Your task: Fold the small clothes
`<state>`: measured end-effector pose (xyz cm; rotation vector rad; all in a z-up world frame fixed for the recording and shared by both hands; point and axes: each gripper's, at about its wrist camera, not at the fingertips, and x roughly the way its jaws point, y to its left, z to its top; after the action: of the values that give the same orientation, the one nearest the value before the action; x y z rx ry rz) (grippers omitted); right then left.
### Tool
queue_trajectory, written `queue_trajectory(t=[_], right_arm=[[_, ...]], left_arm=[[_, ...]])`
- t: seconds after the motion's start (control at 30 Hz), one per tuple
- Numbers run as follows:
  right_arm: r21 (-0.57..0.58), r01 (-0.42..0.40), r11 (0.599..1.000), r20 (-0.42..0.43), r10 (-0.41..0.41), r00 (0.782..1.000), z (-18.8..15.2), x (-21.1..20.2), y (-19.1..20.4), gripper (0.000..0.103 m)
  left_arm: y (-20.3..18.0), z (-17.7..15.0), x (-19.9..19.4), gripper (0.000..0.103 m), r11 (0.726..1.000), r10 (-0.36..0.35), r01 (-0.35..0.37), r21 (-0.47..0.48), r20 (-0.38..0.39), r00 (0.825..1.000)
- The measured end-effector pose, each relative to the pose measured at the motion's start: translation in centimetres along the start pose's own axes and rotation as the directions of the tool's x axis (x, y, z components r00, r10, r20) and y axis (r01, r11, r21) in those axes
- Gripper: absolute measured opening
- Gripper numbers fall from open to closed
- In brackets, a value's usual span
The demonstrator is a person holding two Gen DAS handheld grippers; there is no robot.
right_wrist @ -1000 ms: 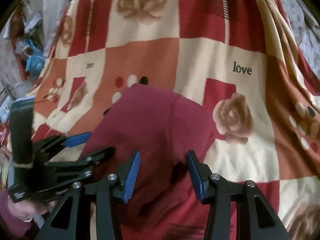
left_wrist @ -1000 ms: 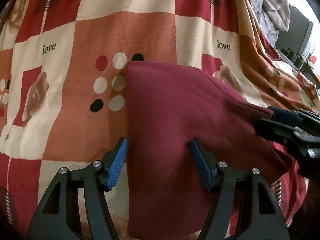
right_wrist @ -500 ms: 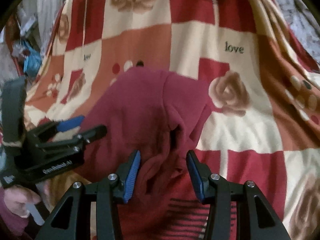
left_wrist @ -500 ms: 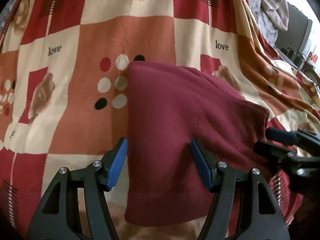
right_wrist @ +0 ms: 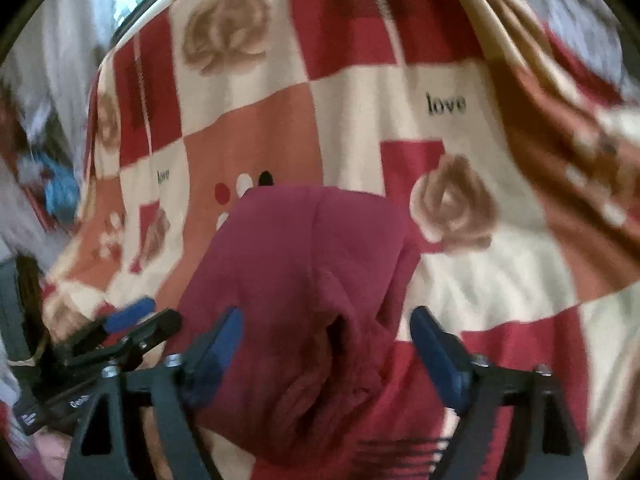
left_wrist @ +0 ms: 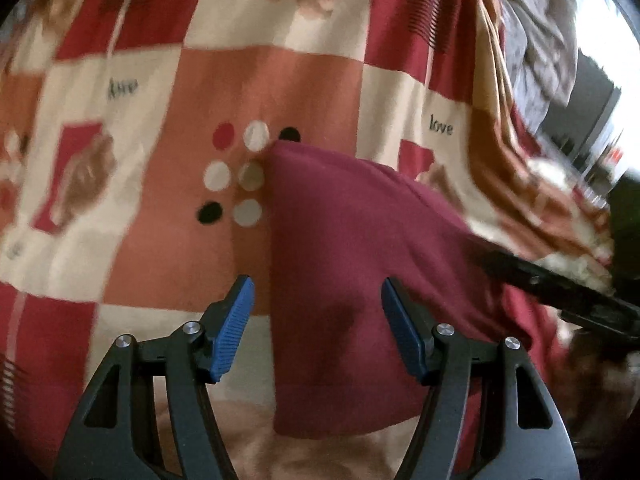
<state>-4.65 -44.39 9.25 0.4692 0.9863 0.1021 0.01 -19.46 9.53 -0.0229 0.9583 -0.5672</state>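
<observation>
Left gripper (left_wrist: 316, 312): jaws wide, gripping nothing, poised over the left edge of the maroon garment (left_wrist: 352, 264). The garment lies partly folded on the patchwork blanket (left_wrist: 248, 80), covering part of its dot pattern. Right gripper (right_wrist: 326, 344): jaws wide, straddling the garment's bunched near end.

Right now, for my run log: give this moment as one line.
left gripper: open, over garment | right gripper: open, over its bunched part | garment: on blanket
</observation>
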Motion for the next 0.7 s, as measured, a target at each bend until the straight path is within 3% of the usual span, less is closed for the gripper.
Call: queue_trajectory(t=[0.03, 0.13, 0.27, 0.3, 0.33, 0.37, 0.43, 0.5, 0.7], right_arm=[[0.037, -0.027, 0.999, -0.014, 0.028, 1.0, 0.1, 0.7, -0.8, 0.085], [0.126, -0.095, 0.988, -0.069, 0.104, 0.992, 0.5, 3.7, -2.7, 0.085], [0.112, -0.153, 0.982, -0.099, 0.164, 0.981, 0.7, 6.4, -2.4, 0.086], [0.083, -0.157, 0.984, -0.092, 0.165, 0.982, 0.9, 6.5, -1.9, 0.083], [0.056, -0.156, 0.986, -0.089, 0.161, 0.983, 0.9, 6.5, -1.4, 0.066], [0.03, -0.155, 0.988, -0.089, 0.157, 0.984, 1.0, 6.3, -0.9, 0.058], [-0.017, -0.126, 0.992, -0.073, 0.124, 0.99, 1.3, 5.4, 0.2, 0.043], [-0.055, -0.136, 0.989, -0.057, 0.133, 0.989, 1.6, 3.9, 1.2, 0.034], [-0.181, -0.232, 0.956, -0.037, 0.229, 0.973, 0.9, -2.2, 6.9, 0.034]], left_arm=[[0.7, 0.2, 0.6, 0.071, 0.998, -0.045, 0.044, -0.036, -0.025, 0.999], [1.7, 0.4, 2.7, 0.071, 0.992, -0.093, 0.086, -0.097, -0.071, 0.993], [1.5, 0.2, 4.9, 0.077, 0.982, -0.157, 0.144, -0.12, -0.107, 0.982], [1.3, 0.2, 5.1, 0.077, 0.979, -0.173, 0.16, -0.124, -0.103, 0.98], [1.1, 0.2, 5.2, 0.077, 0.979, -0.177, 0.164, -0.117, -0.108, 0.978], [0.9, 0.3, 5.1, 0.075, 0.981, -0.174, 0.162, -0.11, -0.111, 0.978], [0.7, 0.6, 4.3, 0.064, 0.981, -0.179, 0.169, -0.097, -0.108, 0.978], [1.0, 0.9, 2.8, 0.051, 0.977, -0.201, 0.191, -0.1, -0.098, 0.975], [1.6, 0.2, -6.0, 0.048, 0.932, -0.349, 0.345, -0.114, -0.02, 0.937]])
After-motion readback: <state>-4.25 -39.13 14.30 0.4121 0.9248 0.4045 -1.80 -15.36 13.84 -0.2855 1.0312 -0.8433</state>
